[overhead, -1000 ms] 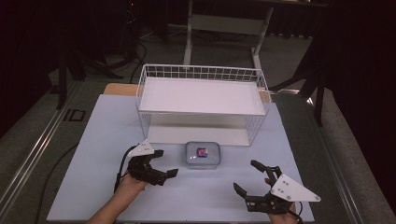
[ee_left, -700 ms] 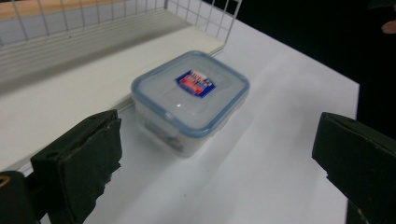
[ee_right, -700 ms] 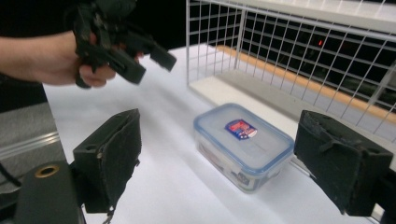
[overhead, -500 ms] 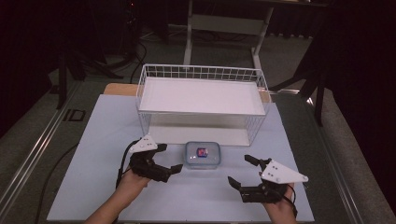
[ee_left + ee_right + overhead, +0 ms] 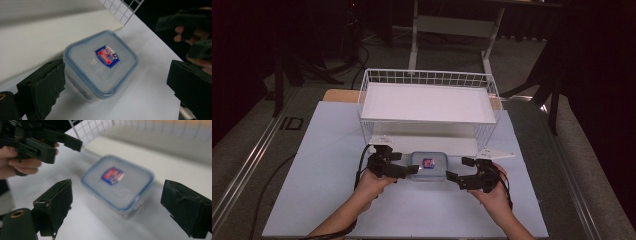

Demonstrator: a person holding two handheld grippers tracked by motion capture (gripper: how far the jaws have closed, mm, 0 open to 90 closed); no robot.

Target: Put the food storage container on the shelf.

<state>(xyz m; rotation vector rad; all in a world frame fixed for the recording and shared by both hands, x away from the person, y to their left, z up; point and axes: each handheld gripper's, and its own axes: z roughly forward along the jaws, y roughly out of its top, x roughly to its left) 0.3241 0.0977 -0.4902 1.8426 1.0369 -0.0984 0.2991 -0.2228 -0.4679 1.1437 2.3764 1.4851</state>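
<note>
Clear lidded container (image 5: 100, 66), red-blue label (image 5: 107, 56), writing unreadable

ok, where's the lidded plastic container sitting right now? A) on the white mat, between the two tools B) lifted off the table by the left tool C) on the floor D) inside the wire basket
A: the lidded plastic container rests on the white mat in front of the wire basket, with the left tool and right tool open on either side.
</note>
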